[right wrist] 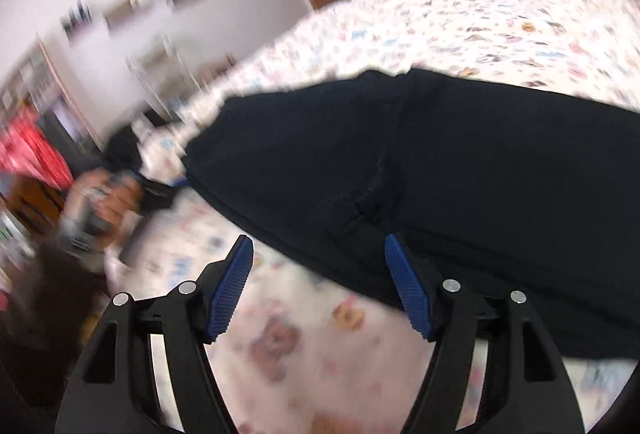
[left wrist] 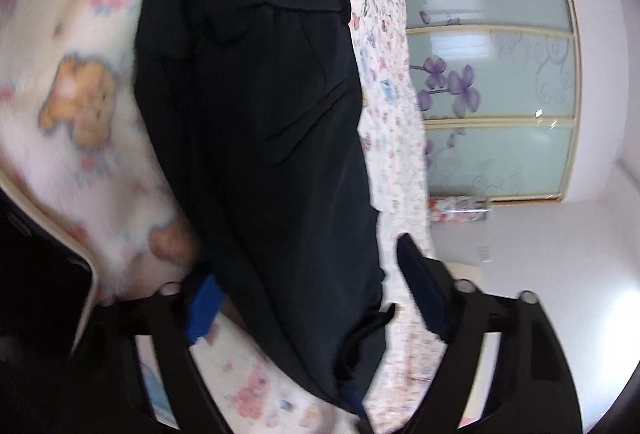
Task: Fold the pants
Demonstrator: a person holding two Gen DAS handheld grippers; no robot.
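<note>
The dark navy fabric pants [left wrist: 260, 106] lie on the bed with the printed white bedspread [left wrist: 384, 74], partly over a cream teddy-bear blanket [left wrist: 80, 94]. The left tool [left wrist: 308, 310] stands wide open, with the pants running between its blue pads, long axis straight ahead; no grip is evident. The right tool [right wrist: 320, 290] is open and empty near the blanket's edge, with the pants just ahead and to its right. Judged nearer to a grasp: the left.
</note>
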